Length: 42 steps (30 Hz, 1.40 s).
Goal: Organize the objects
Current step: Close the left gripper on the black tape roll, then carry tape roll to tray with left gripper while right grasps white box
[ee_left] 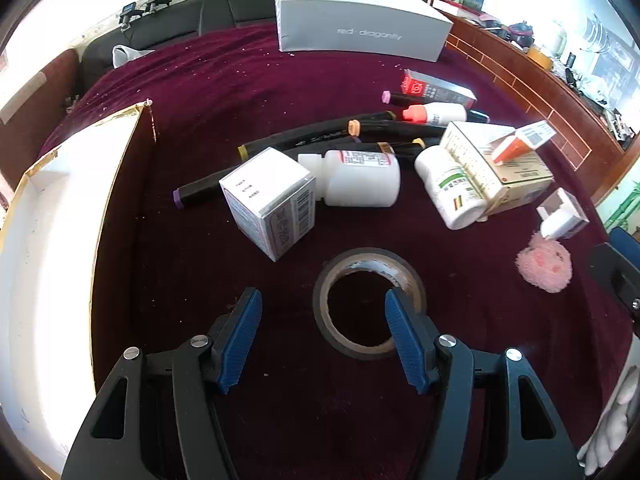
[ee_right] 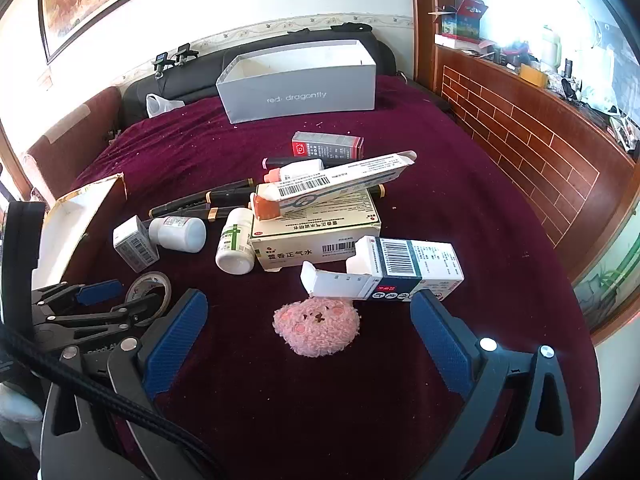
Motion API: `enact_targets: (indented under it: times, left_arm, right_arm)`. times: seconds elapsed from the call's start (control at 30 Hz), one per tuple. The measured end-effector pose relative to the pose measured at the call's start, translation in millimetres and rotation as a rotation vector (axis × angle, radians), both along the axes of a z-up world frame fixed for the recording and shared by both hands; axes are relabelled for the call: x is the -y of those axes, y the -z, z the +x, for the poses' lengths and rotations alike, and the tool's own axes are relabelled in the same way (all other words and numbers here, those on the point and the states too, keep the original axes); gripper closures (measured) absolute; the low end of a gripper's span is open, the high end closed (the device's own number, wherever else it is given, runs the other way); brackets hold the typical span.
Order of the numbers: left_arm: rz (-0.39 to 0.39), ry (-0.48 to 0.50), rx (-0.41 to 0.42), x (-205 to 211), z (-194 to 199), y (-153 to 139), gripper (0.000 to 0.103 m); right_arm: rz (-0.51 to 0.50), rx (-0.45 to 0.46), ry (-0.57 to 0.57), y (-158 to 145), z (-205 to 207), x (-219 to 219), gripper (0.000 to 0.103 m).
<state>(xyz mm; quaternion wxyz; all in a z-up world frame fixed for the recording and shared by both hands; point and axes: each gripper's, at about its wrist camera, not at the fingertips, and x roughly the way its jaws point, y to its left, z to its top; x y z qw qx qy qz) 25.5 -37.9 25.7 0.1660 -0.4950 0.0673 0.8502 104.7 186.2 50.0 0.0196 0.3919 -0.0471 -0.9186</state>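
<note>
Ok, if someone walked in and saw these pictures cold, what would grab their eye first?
Probably the pink plush bear face, alone on the maroon cloth between the right gripper's open blue fingers. Next, the tape roll in front of the left gripper, one finger over its hole. Behind them lies a jumble of medicine boxes, white bottles and markers.

Three bottles (ee_right: 235, 242), one tape roll (ee_left: 370, 303)

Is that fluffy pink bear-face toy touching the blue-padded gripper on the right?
Apart. The right wrist view shows the pink plush toy lying between the open right gripper fingers, with bare maroon cloth on both sides.
</note>
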Motion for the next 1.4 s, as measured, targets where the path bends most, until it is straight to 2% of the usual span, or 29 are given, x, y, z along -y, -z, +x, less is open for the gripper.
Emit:
enact_targets:
  times: [0.23, 0.43, 0.47, 0.5, 0.53, 0.57, 0.6, 1.0, 1.2, 1.4]
  left_arm:
    - [-0.045, -0.031, -0.052, -6.7, 2.3, 4.9, 0.045]
    - [-0.053, -0.066, -0.062, -12.1, 6.9, 5.6, 0.048]
    - [-0.054, -0.066, -0.063, -13.3, 8.6, 4.9, 0.056]
    - [-0.057, -0.064, -0.065, -15.8, 10.1, 4.1, 0.07]
    - [-0.064, -0.056, -0.068, -18.2, 11.5, 3.0, 0.078]
    - [-0.061, -0.047, -0.064, -20.0, 12.8, 2.2, 0.091]
    - [-0.06, -0.047, -0.062, -20.8, 13.8, 2.1, 0.094]
    - [0.033, -0.102, -0.051, 7.3, 28.0, -16.1, 0.094]
    - [0.094, -0.146, -0.065, 47.6, 45.0, -35.3, 0.094]
    - [0.098, -0.218, -0.106, 93.5, 60.9, -48.8, 0.094]
  right_arm:
    - [-0.005, 0.018, -0.002, 2.5, -2.4, 1.2, 0.001]
    - [0.005, 0.024, -0.014, 0.5, -2.5, 7.6, 0.001]
    - [0.008, 0.024, -0.013, -0.1, -2.6, 8.5, 0.001]
    - [0.01, 0.024, -0.012, -0.9, -2.3, 8.6, 0.001]
    - [0.011, 0.025, -0.01, -1.4, -2.8, 8.8, 0.001]
    - [0.013, 0.026, -0.008, -1.4, -3.1, 9.3, 0.001]
    - [0.013, 0.029, -0.003, -1.6, -3.4, 9.0, 0.001]
    - [0.033, 0.035, -0.031, -11.5, -3.4, 24.5, 0.001]
    - [0.011, 0.037, -0.148, -21.8, -17.8, 66.3, 0.001]
    - [-0.018, 0.041, -0.244, -19.0, -45.9, 115.5, 0.001]
